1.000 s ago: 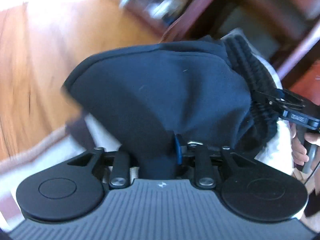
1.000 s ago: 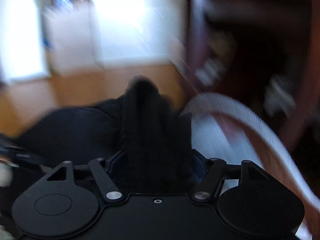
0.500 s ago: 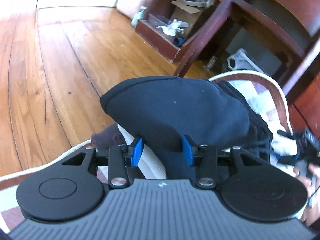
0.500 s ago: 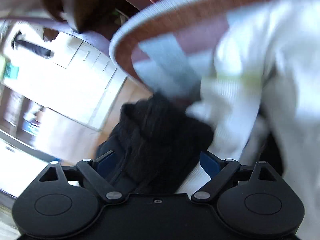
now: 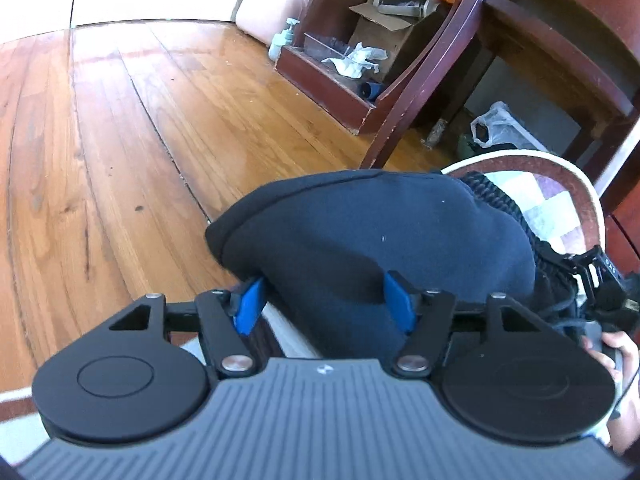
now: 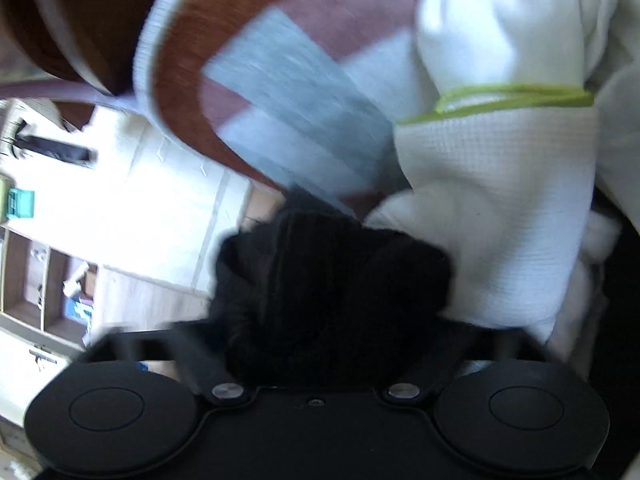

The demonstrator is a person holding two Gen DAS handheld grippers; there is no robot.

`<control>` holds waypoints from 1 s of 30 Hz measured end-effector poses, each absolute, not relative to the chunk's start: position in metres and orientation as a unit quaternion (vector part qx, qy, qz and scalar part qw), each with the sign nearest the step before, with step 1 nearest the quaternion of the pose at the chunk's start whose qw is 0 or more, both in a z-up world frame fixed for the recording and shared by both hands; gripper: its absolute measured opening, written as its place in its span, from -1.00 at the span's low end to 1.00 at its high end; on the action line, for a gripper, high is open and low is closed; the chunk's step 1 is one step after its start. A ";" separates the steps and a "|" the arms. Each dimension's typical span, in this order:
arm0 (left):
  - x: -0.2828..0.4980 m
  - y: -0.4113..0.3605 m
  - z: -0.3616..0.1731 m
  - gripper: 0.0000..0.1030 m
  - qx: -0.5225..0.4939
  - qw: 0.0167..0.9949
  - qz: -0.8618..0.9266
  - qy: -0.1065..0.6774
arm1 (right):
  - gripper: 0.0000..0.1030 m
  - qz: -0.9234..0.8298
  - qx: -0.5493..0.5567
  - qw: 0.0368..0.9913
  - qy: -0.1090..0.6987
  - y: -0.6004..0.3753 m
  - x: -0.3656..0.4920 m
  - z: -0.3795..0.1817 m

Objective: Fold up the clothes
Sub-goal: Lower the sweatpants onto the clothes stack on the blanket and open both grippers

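Note:
A dark navy garment (image 5: 380, 240) with a black ribbed hem (image 5: 496, 200) lies bunched in front of my left gripper (image 5: 324, 300). The left jaws stand wide apart, with cloth resting between the blue pads (image 5: 248, 306) but not pinched. The right gripper shows at the right edge of the left wrist view (image 5: 592, 280), held by a hand. In the right wrist view the black ribbed cloth (image 6: 332, 280) fills the space between the right gripper's fingers (image 6: 320, 344); the fingertips are hidden and blurred. A white garment with green trim (image 6: 500, 180) lies beside it.
A patterned rug with a brown and white border (image 5: 576, 184) lies under the clothes. Wooden floor (image 5: 120, 140) spreads to the left. A dark wooden chair leg (image 5: 420, 80), a low shelf with clutter (image 5: 360, 60) and a plastic bag (image 5: 496, 124) stand ahead.
My left gripper opened and let go of the navy garment, which settled on the rug. My right gripper swung down toward the rug with the black cloth and opened wider.

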State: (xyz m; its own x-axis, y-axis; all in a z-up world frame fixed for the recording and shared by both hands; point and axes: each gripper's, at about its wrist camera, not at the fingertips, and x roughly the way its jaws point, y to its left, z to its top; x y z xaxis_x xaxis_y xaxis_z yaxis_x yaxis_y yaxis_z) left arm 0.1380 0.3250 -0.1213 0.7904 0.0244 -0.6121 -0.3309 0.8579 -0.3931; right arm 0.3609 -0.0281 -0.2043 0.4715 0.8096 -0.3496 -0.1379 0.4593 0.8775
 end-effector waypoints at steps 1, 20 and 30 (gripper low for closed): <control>0.139 0.323 -0.119 -0.38 -0.234 0.920 0.091 0.301 | 0.02 0.315 0.415 0.760 0.388 -0.026 0.357 -0.201; 0.140 0.298 -0.087 -0.42 -0.123 0.948 0.067 0.286 | 0.33 0.205 0.164 0.917 0.301 -0.014 0.328 -0.150; 0.146 0.220 -0.083 -0.16 -0.162 0.900 -0.050 0.402 | 0.56 0.209 0.084 0.936 0.269 -0.016 0.330 -0.137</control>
